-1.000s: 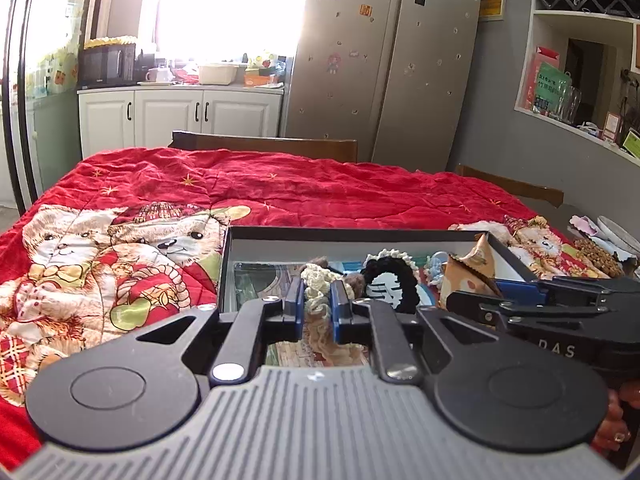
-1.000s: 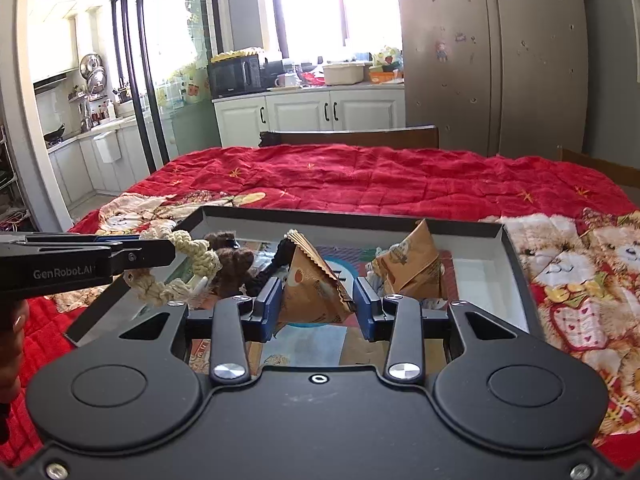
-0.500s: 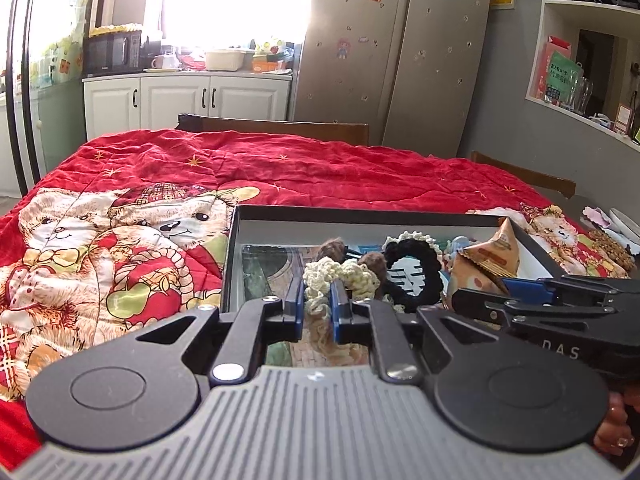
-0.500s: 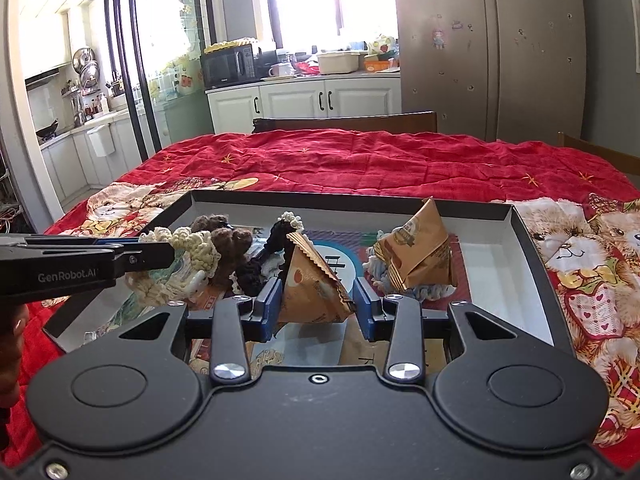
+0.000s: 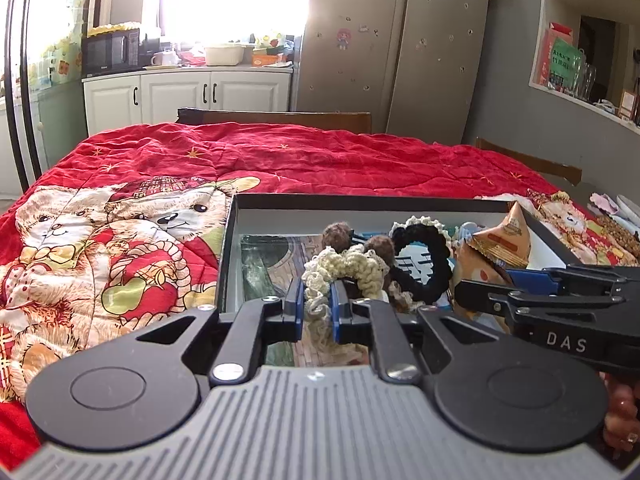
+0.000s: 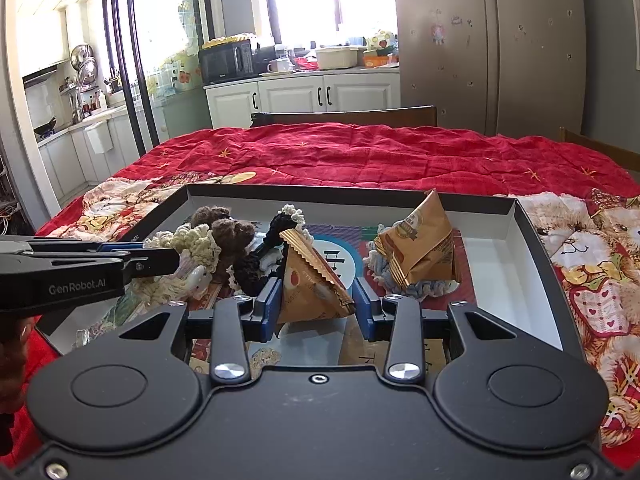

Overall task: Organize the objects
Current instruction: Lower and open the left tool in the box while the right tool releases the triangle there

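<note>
The left hand-held gripper (image 5: 317, 307) is clamped on a cream crocheted scrunchie (image 5: 340, 268); the lower part of the scrunchie drops behind the gripper body and cannot be followed. The right hand-held gripper (image 6: 318, 302) is closed on a brown triangular snack packet (image 6: 310, 280), pads pressing both flanks, the packet's base hidden by the jaw bar. Both held items sit over the near half of a shallow black tray (image 6: 520, 216) with white inner walls, which lies on a red bear-print quilt (image 6: 360, 156).

In the right wrist view, a second snack packet (image 6: 420, 246) stands at 1 o'clock from the held one, resting on a pale blue knitted piece (image 6: 424, 290) that is mostly covered. At 10 o'clock lie a brown woolly scrunchie (image 6: 224, 228) and a black one with a cream frill (image 6: 276, 228) (their outlines overlap and cannot be separated cleanly). The printed tray floor is largely obscured.

Both grippers point forward and slightly downward, side by side. Of the person, only fingertips (image 5: 618, 420) at 4 o'clock in the left wrist view show, cut off by the frame.
</note>
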A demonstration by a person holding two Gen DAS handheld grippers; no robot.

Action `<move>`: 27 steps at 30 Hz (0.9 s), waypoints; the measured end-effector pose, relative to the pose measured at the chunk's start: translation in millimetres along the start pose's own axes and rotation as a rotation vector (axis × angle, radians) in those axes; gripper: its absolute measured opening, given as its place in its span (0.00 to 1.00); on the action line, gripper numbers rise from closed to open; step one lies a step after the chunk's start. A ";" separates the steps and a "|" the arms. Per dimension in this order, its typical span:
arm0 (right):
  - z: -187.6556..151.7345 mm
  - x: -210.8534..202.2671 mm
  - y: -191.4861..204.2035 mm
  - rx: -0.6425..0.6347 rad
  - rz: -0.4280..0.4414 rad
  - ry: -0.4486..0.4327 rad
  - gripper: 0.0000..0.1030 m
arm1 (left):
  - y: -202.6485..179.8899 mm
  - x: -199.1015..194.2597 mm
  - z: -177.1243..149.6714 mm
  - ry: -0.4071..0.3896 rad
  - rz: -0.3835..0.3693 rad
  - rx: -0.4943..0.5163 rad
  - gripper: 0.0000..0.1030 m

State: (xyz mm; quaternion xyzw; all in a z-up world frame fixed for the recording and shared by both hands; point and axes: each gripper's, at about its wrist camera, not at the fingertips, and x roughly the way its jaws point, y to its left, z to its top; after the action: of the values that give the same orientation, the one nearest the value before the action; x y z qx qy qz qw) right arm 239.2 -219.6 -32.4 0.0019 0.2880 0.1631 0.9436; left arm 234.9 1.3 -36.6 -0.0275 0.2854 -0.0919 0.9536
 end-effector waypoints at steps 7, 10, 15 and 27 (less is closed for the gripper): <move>-1.1 1.9 -0.1 0.001 0.001 0.005 0.36 | -2.8 2.6 -1.8 0.009 0.000 0.015 0.17; -0.9 3.0 -0.1 0.003 0.003 0.007 0.36 | -4.1 4.5 -3.4 0.015 0.003 0.027 0.17; -1.0 3.0 0.0 0.004 0.005 0.007 0.36 | -3.7 6.0 -4.5 0.020 0.005 0.028 0.18; -2.2 3.4 0.1 0.000 0.006 0.007 0.36 | -6.4 6.3 -6.2 0.015 0.019 0.055 0.23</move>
State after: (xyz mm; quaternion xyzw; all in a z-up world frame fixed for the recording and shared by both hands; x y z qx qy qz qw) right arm 240.6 -218.7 -36.1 0.0023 0.2911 0.1657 0.9422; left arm 235.6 -6.1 -44.5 0.0019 0.2904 -0.0908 0.9526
